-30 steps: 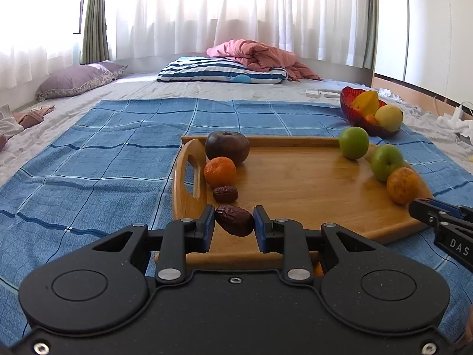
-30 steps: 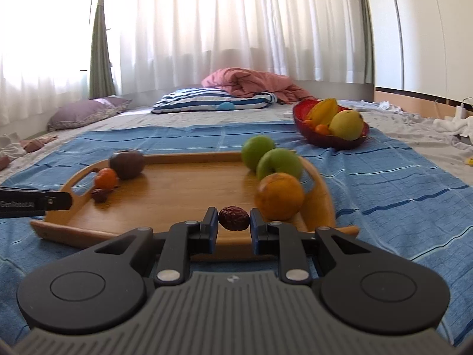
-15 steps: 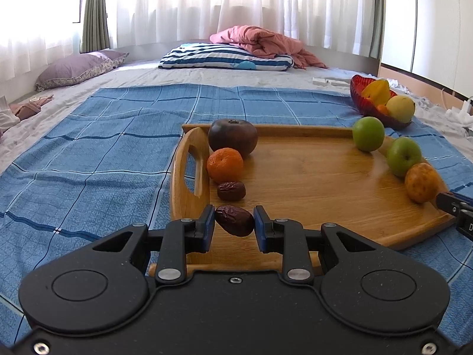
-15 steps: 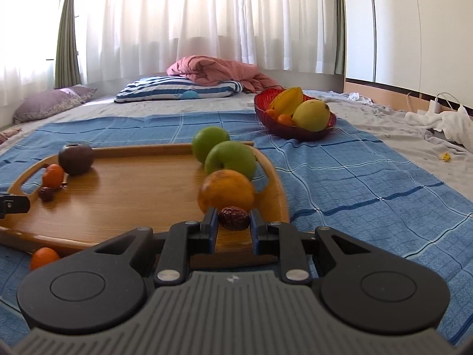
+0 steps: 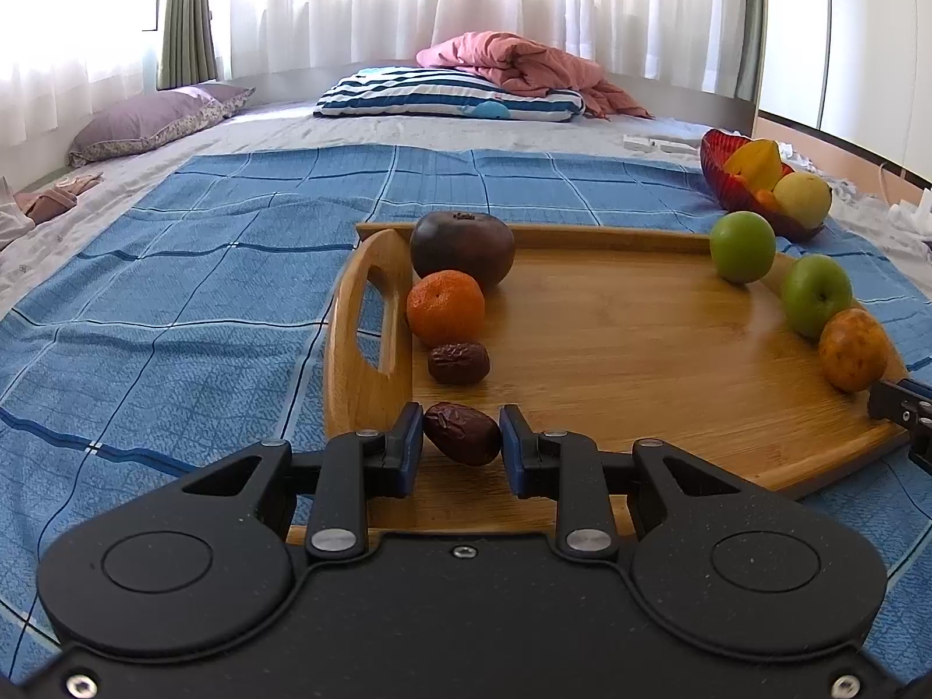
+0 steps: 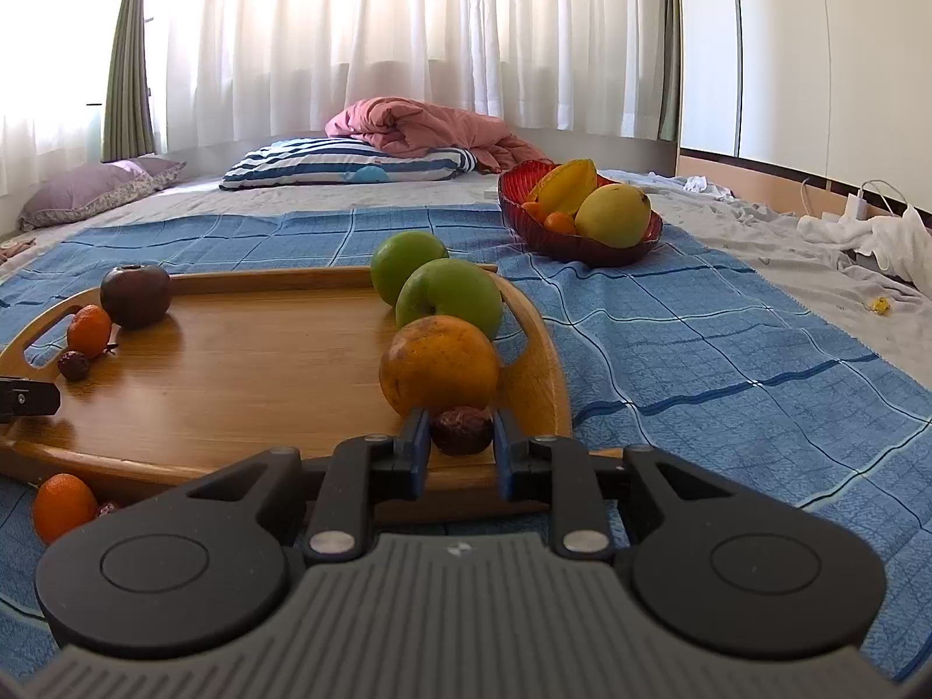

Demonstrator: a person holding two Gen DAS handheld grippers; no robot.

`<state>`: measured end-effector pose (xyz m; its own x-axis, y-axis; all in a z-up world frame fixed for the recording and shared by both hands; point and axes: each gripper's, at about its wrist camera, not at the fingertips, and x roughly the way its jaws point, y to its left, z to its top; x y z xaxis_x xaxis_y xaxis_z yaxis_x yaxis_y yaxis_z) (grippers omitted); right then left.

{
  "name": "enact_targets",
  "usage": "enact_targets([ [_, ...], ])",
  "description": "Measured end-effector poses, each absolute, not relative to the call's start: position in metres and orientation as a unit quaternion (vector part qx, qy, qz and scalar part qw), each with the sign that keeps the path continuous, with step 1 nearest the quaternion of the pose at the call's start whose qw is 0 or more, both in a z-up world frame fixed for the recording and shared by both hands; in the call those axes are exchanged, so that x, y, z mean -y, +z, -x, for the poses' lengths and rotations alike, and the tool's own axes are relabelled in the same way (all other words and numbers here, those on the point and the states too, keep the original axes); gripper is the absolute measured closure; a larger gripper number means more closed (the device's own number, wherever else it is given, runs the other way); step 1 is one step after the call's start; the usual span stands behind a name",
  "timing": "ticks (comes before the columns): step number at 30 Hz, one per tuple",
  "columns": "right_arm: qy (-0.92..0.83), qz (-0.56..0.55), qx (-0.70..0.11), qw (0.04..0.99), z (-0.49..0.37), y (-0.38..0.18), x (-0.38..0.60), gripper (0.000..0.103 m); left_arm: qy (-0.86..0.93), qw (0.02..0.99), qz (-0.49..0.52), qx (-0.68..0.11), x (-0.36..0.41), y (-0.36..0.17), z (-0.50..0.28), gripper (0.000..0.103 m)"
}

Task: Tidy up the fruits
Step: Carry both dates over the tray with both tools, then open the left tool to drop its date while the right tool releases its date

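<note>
While a wooden tray lies on the blue checked blanket spread over the bed, the left gripper is clamped on a wrinkled brown date just above the tray's near edge by the left handle. Along that left side a second date, a small mandarin and a dark round fruit sit in a row, each touching or just beside the next. On the tray's right side two green apples and an orange form another row along the rim. The right gripper grips another date right in front of that orange, near the tray's near right corner. Off the tray, on the blanket by its near edge, lies a loose mandarin with something small and dark beside it. Beyond the tray's far right corner stands a red bowl holding yellow fruit.
</note>
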<state>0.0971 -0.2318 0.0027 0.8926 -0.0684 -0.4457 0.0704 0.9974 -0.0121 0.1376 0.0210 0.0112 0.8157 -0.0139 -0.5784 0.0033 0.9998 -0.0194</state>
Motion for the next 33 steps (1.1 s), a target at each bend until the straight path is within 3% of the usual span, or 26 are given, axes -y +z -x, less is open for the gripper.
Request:
enact_targets([
  [9,-0.034,0.003,-0.218,0.975,-0.094,0.0,0.229,0.073,-0.008,0.953,0.006,-0.304,-0.02,0.009,-0.137,0.073],
  [11,-0.033,0.003,-0.215,0.976,-0.093,0.0,0.229,0.069,-0.014,0.953,0.008,-0.304,-0.019,0.009,-0.136,0.069],
  [13,-0.031,0.004,-0.213,0.977,-0.092,-0.001,0.229,0.058,-0.018,0.953,0.01,-0.302,-0.018,0.01,-0.133,0.06],
  [25,-0.022,-0.005,-0.198,0.98,-0.086,-0.001,0.23,0.037,-0.035,0.956,-0.003,-0.291,-0.01,0.018,-0.112,0.025],
  [33,-0.007,-0.02,-0.181,0.983,-0.075,0.0,0.234,0.029,-0.05,0.956,-0.012,-0.29,-0.007,0.024,-0.096,0.017],
])
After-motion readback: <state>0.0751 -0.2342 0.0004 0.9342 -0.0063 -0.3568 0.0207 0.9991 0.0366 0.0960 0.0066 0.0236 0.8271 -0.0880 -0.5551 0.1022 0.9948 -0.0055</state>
